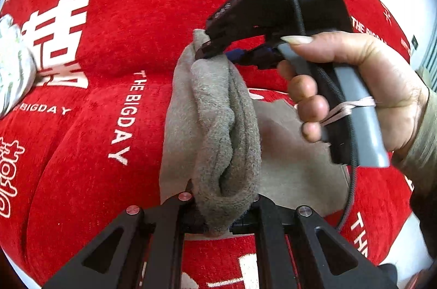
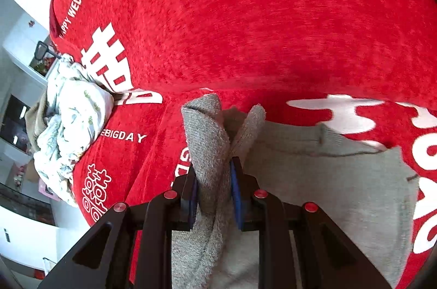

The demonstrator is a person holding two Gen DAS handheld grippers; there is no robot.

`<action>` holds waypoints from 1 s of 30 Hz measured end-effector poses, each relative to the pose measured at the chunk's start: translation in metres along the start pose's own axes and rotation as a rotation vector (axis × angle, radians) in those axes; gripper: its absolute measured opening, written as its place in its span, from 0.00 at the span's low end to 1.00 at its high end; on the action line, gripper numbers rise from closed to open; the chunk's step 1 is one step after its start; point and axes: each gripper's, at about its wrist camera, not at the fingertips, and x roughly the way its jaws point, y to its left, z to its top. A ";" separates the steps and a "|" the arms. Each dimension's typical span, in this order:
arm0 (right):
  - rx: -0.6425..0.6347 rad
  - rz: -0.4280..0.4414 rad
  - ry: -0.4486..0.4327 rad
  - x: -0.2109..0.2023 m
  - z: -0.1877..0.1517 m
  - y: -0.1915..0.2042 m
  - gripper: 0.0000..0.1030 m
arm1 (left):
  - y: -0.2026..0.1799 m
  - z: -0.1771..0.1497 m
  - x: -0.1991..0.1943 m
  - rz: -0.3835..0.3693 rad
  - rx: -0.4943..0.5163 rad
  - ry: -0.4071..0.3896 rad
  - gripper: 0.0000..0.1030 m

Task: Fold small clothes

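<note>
A small grey garment (image 1: 218, 130) lies on a red printed cover (image 1: 109, 43). My left gripper (image 1: 222, 209) is shut on one bunched edge of it at the bottom of the left wrist view. My right gripper (image 1: 207, 50), held by a hand, is shut on the far end of the same fold, lifting it. In the right wrist view, my right gripper (image 2: 214, 193) clamps the grey garment (image 2: 210, 152) between blue pads (image 2: 236, 196); the rest of it spreads flat to the right (image 2: 327, 179).
A crumpled white patterned cloth (image 2: 73, 125) lies at the left edge of the red cover (image 2: 245, 15); it also shows in the left wrist view (image 1: 11, 65). White shelves and furniture (image 2: 21, 56) stand beyond the left edge.
</note>
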 end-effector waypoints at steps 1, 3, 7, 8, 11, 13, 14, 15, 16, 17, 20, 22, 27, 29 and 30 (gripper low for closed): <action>-0.005 0.003 -0.009 -0.004 -0.001 -0.004 0.22 | -0.001 0.000 0.000 -0.002 0.005 0.002 0.09; -0.009 0.014 -0.020 -0.012 -0.004 -0.012 0.22 | -0.005 0.000 -0.001 -0.002 0.019 0.004 0.09; -0.014 0.048 -0.044 -0.025 -0.007 -0.024 0.22 | -0.019 0.000 0.000 0.021 0.066 0.009 0.09; -0.013 0.056 -0.049 -0.028 -0.008 -0.027 0.22 | -0.024 -0.001 0.000 0.028 0.081 0.009 0.09; -0.012 0.073 -0.062 -0.038 -0.009 -0.038 0.22 | -0.040 -0.003 0.002 0.039 0.111 0.014 0.09; -0.017 0.071 -0.064 -0.043 -0.010 -0.047 0.22 | -0.049 -0.003 0.004 0.045 0.123 0.022 0.09; -0.018 0.072 -0.063 -0.045 -0.010 -0.051 0.22 | -0.056 -0.004 0.005 0.050 0.136 0.027 0.09; -0.019 0.072 -0.064 -0.047 -0.011 -0.055 0.22 | -0.062 -0.004 0.006 0.054 0.145 0.029 0.09; -0.019 0.075 -0.065 -0.050 -0.012 -0.061 0.22 | -0.066 -0.005 0.007 0.056 0.154 0.032 0.09; -0.018 0.079 -0.066 -0.052 -0.012 -0.065 0.22 | -0.071 -0.005 0.008 0.056 0.162 0.035 0.09; -0.014 0.088 -0.072 -0.056 -0.014 -0.076 0.22 | -0.083 -0.006 0.013 0.052 0.178 0.053 0.09; -0.012 0.094 -0.077 -0.059 -0.015 -0.081 0.22 | -0.088 -0.005 0.018 0.032 0.169 0.080 0.09; -0.007 0.102 -0.090 -0.067 -0.018 -0.094 0.22 | -0.099 -0.004 0.026 0.012 0.170 0.108 0.09; -0.007 0.099 -0.093 -0.070 -0.020 -0.098 0.22 | -0.103 -0.005 0.029 0.005 0.169 0.118 0.09; -0.006 0.097 -0.094 -0.072 -0.020 -0.101 0.22 | -0.104 -0.006 0.030 0.002 0.168 0.122 0.09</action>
